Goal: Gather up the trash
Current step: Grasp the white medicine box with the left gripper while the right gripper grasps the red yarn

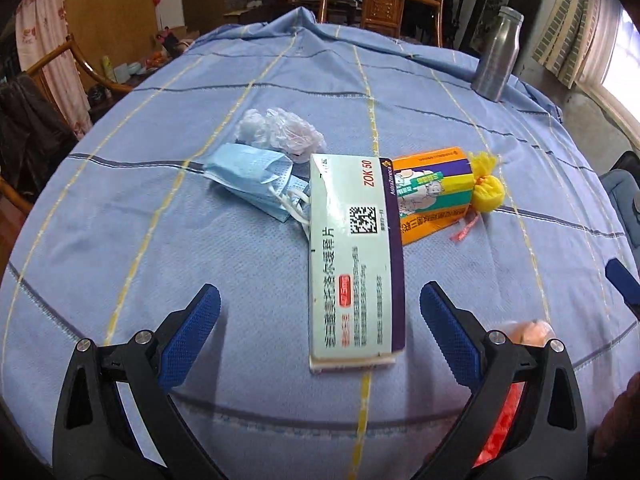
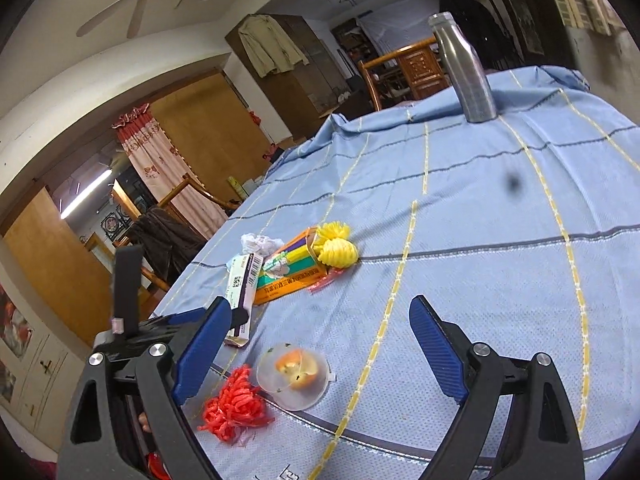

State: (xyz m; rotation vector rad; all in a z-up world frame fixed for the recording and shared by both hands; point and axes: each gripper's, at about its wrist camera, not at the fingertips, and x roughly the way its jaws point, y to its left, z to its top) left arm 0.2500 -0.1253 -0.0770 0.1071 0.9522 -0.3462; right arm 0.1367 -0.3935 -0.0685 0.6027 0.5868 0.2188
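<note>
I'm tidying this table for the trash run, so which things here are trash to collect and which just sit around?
Trash to collect:
- white medicine box
- orange box
- blue face mask
- crumpled plastic
- yellow netting
- red netting
- clear lid with peel

Just lying about:
- steel bottle
- wooden chair

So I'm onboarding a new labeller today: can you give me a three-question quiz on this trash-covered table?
1. True or false: the left gripper is shut on the white medicine box.
2. What leans on the far end of that box? A) orange box B) metal bottle C) red mesh
3. Fill in: the clear plastic lid holds a piece of ____ peel.

Key: 1 false, its jaws stand open with the box between them; 2 A; 3 orange.
</note>
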